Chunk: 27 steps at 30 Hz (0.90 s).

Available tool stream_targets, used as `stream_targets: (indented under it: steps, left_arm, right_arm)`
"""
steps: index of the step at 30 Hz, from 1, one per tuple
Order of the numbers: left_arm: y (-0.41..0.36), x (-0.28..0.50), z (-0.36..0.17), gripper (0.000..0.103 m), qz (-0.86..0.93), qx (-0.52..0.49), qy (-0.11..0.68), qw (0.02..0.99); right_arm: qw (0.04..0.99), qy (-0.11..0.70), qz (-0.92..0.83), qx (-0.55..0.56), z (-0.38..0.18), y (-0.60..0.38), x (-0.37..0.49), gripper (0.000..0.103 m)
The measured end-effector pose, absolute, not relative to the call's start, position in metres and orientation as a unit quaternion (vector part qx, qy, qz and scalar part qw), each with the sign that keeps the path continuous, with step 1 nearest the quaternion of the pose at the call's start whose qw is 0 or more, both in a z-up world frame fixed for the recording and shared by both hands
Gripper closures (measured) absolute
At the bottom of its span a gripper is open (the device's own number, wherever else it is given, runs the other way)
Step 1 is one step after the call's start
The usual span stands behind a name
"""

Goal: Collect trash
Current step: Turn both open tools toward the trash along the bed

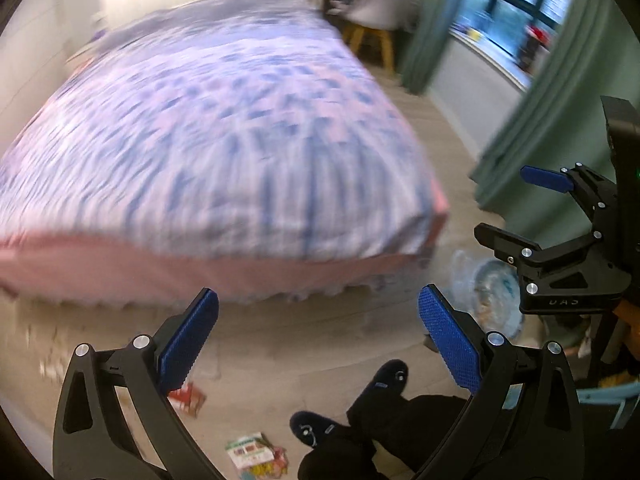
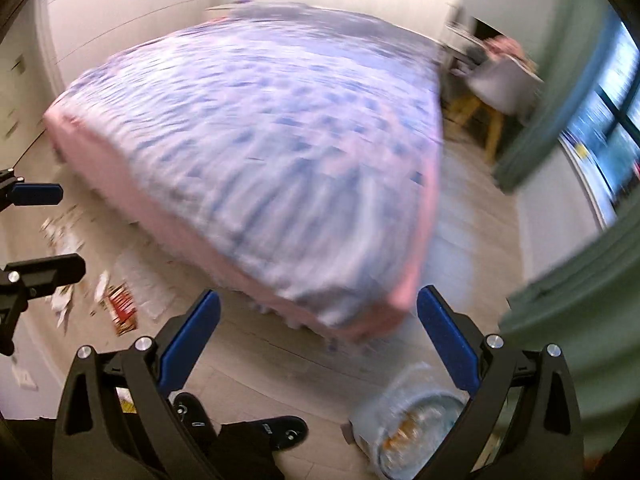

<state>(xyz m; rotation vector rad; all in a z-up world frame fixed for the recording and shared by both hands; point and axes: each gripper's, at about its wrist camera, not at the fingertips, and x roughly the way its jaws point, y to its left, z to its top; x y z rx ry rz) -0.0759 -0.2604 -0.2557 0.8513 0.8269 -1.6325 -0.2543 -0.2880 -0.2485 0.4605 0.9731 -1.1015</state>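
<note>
Left gripper (image 1: 318, 334) jaws wide apart, nothing between the blue pads, held above the floor and facing the bed (image 1: 208, 140). Right gripper (image 2: 318, 334) same: wide, empty, aimed at the bed's near corner. Each shows up in the other's view, right gripper at the right edge of the left wrist view (image 1: 520, 208), left gripper at the left edge of the right wrist view (image 2: 60, 232); both wide there too. Directly below the grippers: person's dark trouser legs and two dark slippers (image 1: 384, 380), standing on light wood-look floor (image 1: 320, 344). Trash on the floor: red-and-white wrapper (image 1: 188, 398) just beside the left finger, green-and-white packet (image 1: 256, 450) near the slippers, more paper scraps (image 2: 64, 240) scattered along the bed's left side, heavily blurred. Trash bin with clear plastic liner (image 2: 416, 432) sits on the floor to the right, near the bed corner, some orange bits inside. Bed takes most of both views, blue-pink patterned cover, pink skirt. Green curtains (image 1: 520, 128) and window (image 1: 504, 12) to the right, grey chair with yellow legs (image 1: 380, 12) behind the bed. Both views motion-blurred.
</note>
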Motion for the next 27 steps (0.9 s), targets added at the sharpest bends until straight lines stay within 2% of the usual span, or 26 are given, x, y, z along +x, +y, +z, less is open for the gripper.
stream_targets:
  steps: [13, 27]
  left_arm:
    - [-0.162, 0.112, -0.249, 0.006, -0.53, 0.255, 0.409, 0.697]
    - [-0.065, 0.199, -0.253, 0.006, -0.346, 0.177, 0.465, 0.796]
  right_arm:
    - [0.812, 0.468, -0.333, 0.108, -0.226, -0.266, -0.057, 0.007]
    - [0.863, 0.484, -0.144, 0.031, -0.234, -0.246, 0.071, 0.007]
